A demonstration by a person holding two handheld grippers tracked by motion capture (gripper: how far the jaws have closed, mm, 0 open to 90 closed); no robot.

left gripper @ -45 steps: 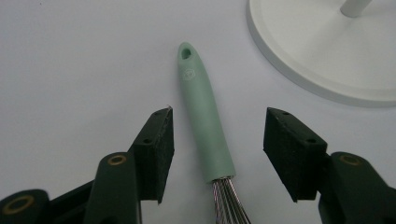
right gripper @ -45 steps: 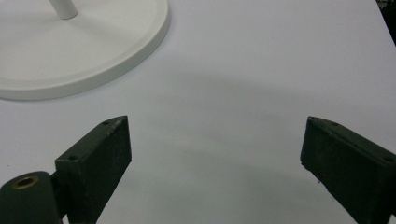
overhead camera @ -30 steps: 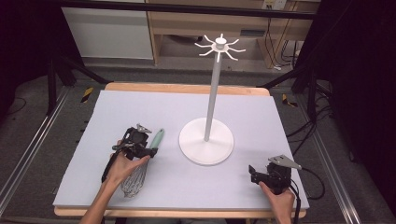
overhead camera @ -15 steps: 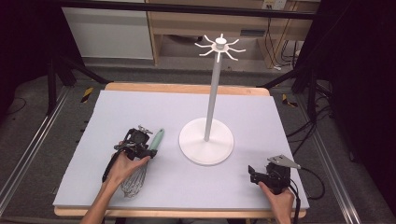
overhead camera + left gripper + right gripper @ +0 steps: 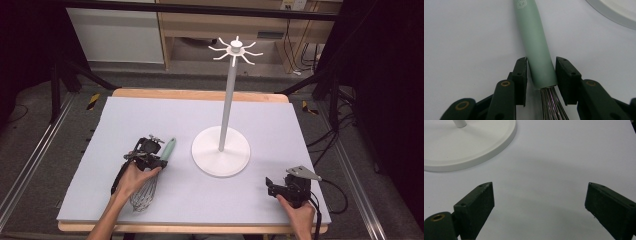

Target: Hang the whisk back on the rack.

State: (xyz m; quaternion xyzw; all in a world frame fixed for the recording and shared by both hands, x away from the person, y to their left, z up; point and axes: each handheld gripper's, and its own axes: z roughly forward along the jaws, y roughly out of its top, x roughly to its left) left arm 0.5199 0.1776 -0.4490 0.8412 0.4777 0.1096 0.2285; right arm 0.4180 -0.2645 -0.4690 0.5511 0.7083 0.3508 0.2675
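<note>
High view: a person's two hands, each holding a two-jaw gripper, rest on a pale lilac table mat (image 5: 165, 120). At about eight o'clock from the centre lies a whisk (image 5: 152, 172), flat on the mat, its mint-green handle pointing toward one o'clock and its wire cage toward the person. The left gripper (image 5: 148, 152) straddles the handle just above the wires; its jaws are closing, the right pad touching the handle (image 5: 536, 45), the left a sliver away. That spot probably gives a firm hold near the whisk's balance point. Just right of centre stands a white hanging stand (image 5: 221, 150) with hooks at its top, likely the whisk's destination. At five o'clock the right gripper (image 5: 272, 187) waits, jaws wide apart, holding nothing.
</note>
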